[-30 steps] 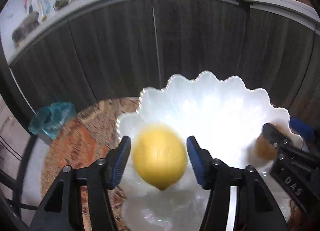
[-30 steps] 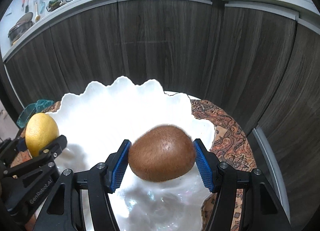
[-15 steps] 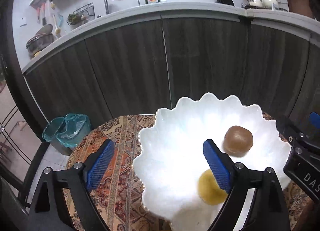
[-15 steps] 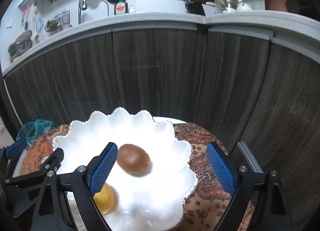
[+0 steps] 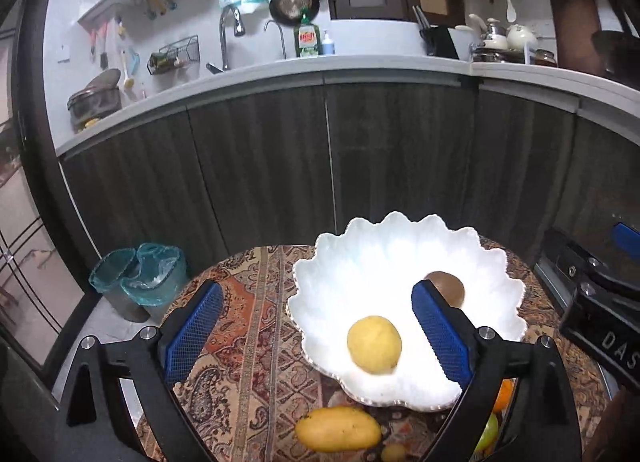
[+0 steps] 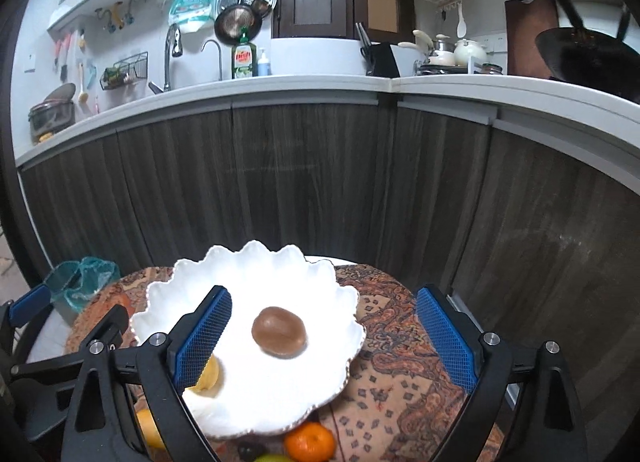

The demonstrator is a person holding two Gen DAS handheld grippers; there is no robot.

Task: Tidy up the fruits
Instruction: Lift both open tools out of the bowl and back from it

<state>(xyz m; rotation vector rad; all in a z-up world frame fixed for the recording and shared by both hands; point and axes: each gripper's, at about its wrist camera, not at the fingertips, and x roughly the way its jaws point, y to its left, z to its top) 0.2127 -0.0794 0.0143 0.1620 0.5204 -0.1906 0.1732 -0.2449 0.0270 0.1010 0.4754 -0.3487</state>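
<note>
A white scalloped bowl sits on a patterned round table; it also shows in the right wrist view. A yellow lemon and a brown kiwi lie in it; the kiwi and part of the lemon show in the right wrist view. My left gripper is open and empty, raised above the bowl's left side. My right gripper is open and empty above the bowl's right side. A mango and an orange lie in front of the bowl.
More small fruit lies by the bowl's near edge. A bin with a teal bag stands on the floor at left. Dark wood cabinets under a white counter run behind the table. The other gripper is at right.
Both grippers have opened, dropping the lemon and the kiwi into the bowl, and have pulled back and up from it. More of the table and kitchen shows now.
</note>
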